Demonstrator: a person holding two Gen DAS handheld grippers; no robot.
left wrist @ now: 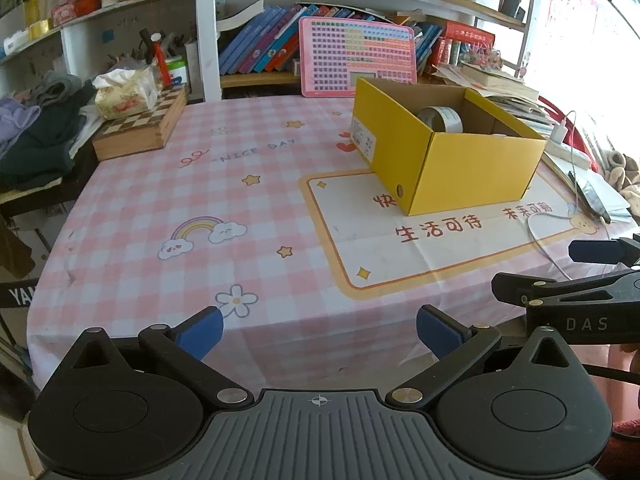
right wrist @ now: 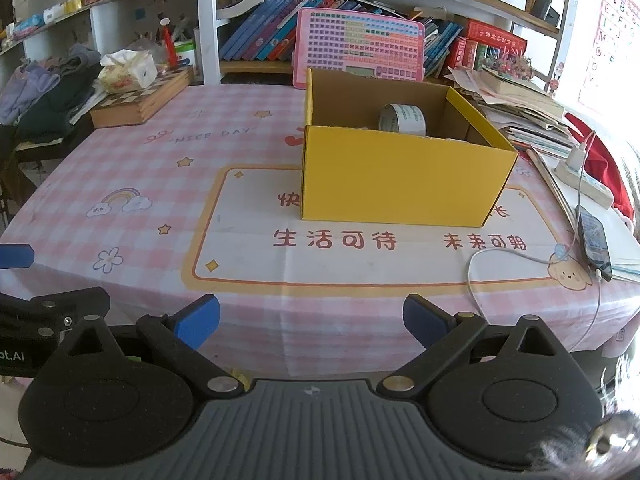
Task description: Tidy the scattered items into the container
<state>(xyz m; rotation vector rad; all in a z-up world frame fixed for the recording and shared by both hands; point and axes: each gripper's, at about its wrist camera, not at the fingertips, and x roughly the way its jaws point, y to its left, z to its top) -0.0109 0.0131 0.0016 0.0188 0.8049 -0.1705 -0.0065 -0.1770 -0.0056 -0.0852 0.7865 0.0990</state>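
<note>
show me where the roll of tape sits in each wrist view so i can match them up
Left wrist view: the roll of tape stands on edge inside the yellow box, upper right of centre, seen past the box's corner.
Right wrist view: the roll of tape is again inside the yellow box, just above the near wall, upper centre.
Shared landmark: the pink chart board leaning against the books behind the box.

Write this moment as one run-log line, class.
left gripper: open, empty | right gripper: open, empty | tape roll: inside yellow box | tablecloth: no loose items
</note>
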